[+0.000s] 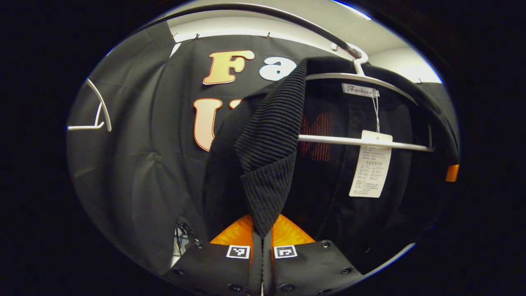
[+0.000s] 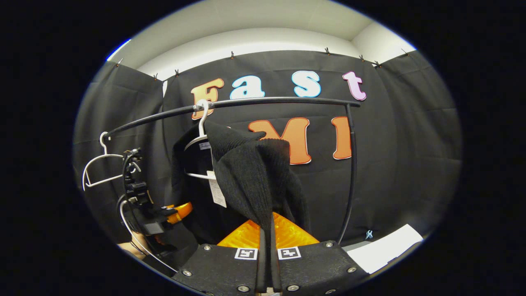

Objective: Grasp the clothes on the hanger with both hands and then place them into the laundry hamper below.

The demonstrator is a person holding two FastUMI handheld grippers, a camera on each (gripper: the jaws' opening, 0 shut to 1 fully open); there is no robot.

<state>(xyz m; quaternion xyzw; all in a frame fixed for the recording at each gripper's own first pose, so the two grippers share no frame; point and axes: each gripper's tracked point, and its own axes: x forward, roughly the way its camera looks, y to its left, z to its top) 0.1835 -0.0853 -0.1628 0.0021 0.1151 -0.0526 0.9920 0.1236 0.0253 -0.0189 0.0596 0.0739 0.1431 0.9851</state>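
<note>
Left gripper (image 1: 261,234) clamped on a ribbed fold of the black garment (image 1: 267,156); right gripper (image 2: 267,230) clamped on another fold. Garment hangs on the white hanger (image 1: 361,142), hooked over the black rail (image 2: 279,100). Spare hanger (image 2: 96,170) farther along the rail.

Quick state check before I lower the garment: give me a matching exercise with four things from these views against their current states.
Things:
1. black garment
2. paper tag
3. spare hanger
4. clothes rail

States:
A. carries nothing
B. dangles on a string inside the collar
C. pinched by both grippers, on its hanger
D. holds both hanger hooks

Pairs: 1-C, 2-B, 3-A, 4-D. The left gripper and the right gripper each clamp a fold of the knit.
</note>
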